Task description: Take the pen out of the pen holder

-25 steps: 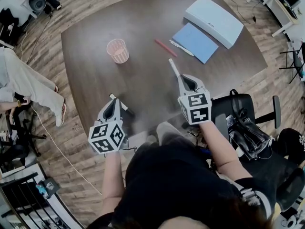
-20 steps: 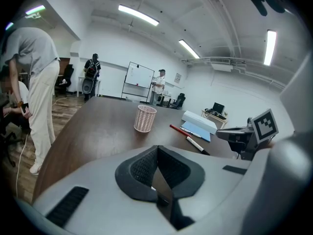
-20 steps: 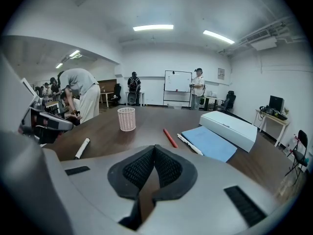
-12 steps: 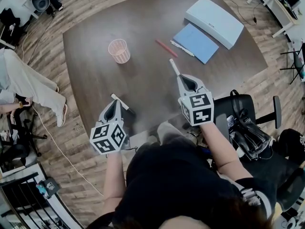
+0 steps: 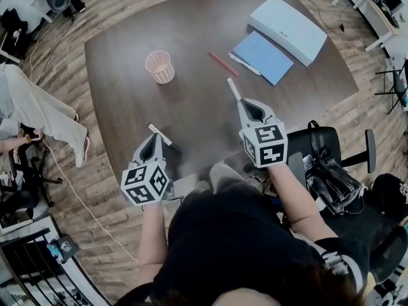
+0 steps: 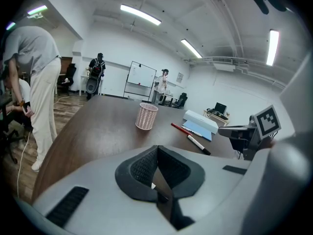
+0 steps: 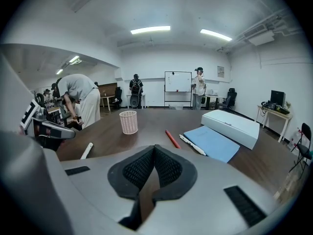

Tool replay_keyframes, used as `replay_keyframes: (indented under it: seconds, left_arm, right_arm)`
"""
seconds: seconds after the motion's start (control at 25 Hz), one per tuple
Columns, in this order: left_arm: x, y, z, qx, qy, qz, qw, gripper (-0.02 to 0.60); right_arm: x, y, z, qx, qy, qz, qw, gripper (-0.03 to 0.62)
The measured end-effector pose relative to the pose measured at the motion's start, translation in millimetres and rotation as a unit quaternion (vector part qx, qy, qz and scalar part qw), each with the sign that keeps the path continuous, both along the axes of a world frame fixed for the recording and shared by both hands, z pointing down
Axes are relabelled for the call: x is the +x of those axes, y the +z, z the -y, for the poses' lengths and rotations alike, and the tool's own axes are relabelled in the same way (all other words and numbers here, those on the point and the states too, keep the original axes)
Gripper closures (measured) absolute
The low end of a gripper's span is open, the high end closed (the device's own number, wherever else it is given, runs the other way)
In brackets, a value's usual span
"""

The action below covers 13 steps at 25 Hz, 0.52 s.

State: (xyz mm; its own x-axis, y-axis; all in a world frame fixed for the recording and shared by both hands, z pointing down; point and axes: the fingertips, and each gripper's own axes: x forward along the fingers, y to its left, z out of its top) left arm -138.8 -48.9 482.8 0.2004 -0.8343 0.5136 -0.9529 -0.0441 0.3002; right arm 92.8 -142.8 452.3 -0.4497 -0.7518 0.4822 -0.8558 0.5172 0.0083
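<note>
The pink mesh pen holder (image 5: 159,67) stands upright on the dark table (image 5: 191,107), far left of centre, with no pen sticking out of it. A red pen (image 5: 222,64) and a white pen (image 5: 244,64) lie beside the blue folder. One white marker (image 5: 234,89) lies just beyond my right gripper (image 5: 245,104), whose jaws are shut and empty. Another white marker (image 5: 159,134) rests on the table by the tip of my left gripper (image 5: 153,140), also shut. The holder (image 6: 146,116) (image 7: 128,122) is well ahead of both grippers.
A blue folder (image 5: 260,56) and a white box (image 5: 287,27) sit at the table's far right. A black chair (image 5: 331,158) stands right of me. A person (image 5: 32,113) bends over at the left, off the table.
</note>
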Motion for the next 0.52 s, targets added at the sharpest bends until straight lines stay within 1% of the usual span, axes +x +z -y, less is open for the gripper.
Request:
replay_keyframes:
  seconds: [0.52]
  left_arm:
    - [-2.7,1.2,-2.2,0.0,-0.002,0.0,1.0,0.554]
  right_arm:
    - [-4.0,2.5,1.0,-0.002,-0.005,0.005,1.0,0.576]
